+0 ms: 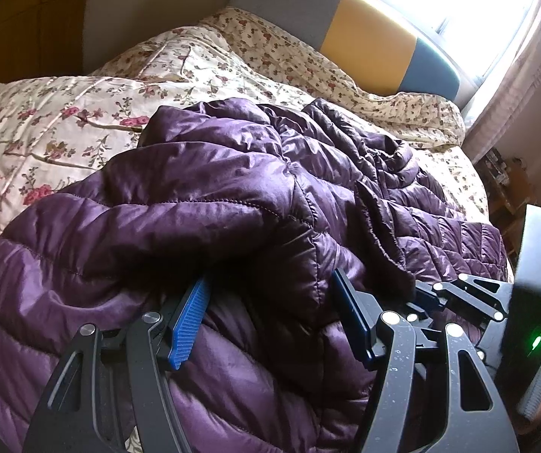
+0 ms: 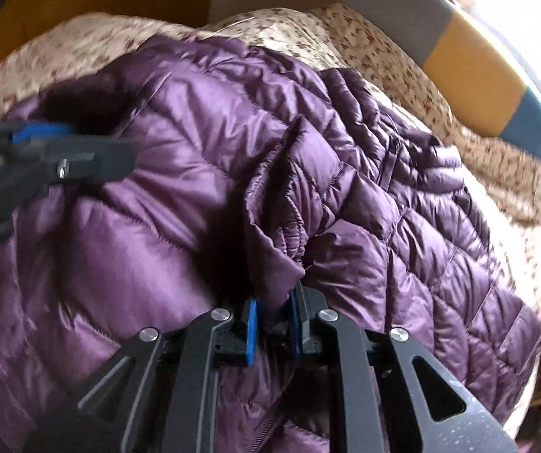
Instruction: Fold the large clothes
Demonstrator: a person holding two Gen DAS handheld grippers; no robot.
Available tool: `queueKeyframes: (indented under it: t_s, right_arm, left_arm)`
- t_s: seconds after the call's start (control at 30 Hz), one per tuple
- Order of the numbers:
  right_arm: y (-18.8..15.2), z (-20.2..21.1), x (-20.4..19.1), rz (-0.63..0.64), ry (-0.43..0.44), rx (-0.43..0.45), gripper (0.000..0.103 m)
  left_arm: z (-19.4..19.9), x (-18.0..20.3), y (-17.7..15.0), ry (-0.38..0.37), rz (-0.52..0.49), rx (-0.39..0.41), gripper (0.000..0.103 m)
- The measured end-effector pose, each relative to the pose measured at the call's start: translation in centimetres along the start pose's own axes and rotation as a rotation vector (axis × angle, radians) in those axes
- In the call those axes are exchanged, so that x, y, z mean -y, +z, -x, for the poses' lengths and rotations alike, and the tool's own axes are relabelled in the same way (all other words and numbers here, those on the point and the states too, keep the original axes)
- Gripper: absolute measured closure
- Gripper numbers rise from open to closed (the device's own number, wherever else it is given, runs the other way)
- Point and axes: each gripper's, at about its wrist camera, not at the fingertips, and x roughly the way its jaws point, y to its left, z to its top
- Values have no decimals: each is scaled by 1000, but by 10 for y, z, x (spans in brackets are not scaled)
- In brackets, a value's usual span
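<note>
Purple quilted jacket (image 1: 232,196) lies crumpled on the bed's floral bedspread (image 1: 44,124). Left tool (image 1: 266,324) is spread wide, fabric bulging between its blue pads. Right tool (image 2: 273,324) pinches a fold of jacket.

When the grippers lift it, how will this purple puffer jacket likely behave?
The purple puffer jacket is crumpled in soft folds, so it will probably sag floppily. Its shiny shell looks slippery. Puffy quilting suggests it is light for its bulk.

Both wrist views close, low over purple jacket (image 1: 232,188), facing headboard (image 1: 368,34); share jacket, floral bedspread (image 2: 402,56).
</note>
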Motion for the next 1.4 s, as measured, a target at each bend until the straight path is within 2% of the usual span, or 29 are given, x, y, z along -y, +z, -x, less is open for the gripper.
queueKeyframes:
  t_s: [0.17,0.27,0.33,0.47,0.53,0.6,0.67,0.7,0.77,0.83,0.93,1.0,1.13,1.27,1.4]
  right_arm:
    - [-4,4,-12,65,-59,12,85]
    - [-7,15,-13,87,-83,40,64]
    - [-9,25,-10,98,-99,62,45]
    - [-18,41,-5,121,-122,80,34]
    - [-24,48,0,126,-134,79,30]
    - [-28,52,12,110,-139,73,25]
    - [-37,58,28,87,-156,65,24]
    - [-42,60,35,73,-167,61,23]
    - [-52,63,52,32,-191,50,22]
    - [-61,63,75,-29,-218,38,22]
    - [-72,57,108,-132,-258,18,25]
    - [-77,54,124,-189,-277,11,31]
    - [-83,48,144,-266,-323,4,32]
    - [-82,36,145,-287,-334,-21,32]
    - [-83,28,140,-323,-322,-31,29]
  left_arm:
    - [8,-1,2,-37,25,7,37]
    - [15,3,6,-70,28,21,38]
    - [17,9,9,-88,24,26,39]
    - [16,29,18,-118,-6,27,39]
    - [11,40,20,-125,-25,15,48]
    - [3,52,23,-133,-46,-8,48]
    - [-5,62,23,-132,-61,-25,51]
    - [-10,67,23,-138,-66,-40,61]
    - [-22,75,22,-134,-75,-67,69]
    - [-29,82,19,-132,-93,-84,90]
    - [-37,85,13,-109,-112,-92,102]
    - [-38,83,9,-100,-117,-89,102]
    - [-36,78,8,-98,-116,-83,102]
    - [-31,75,6,-82,-137,-73,102]
    - [-24,67,5,-101,-114,-66,102]
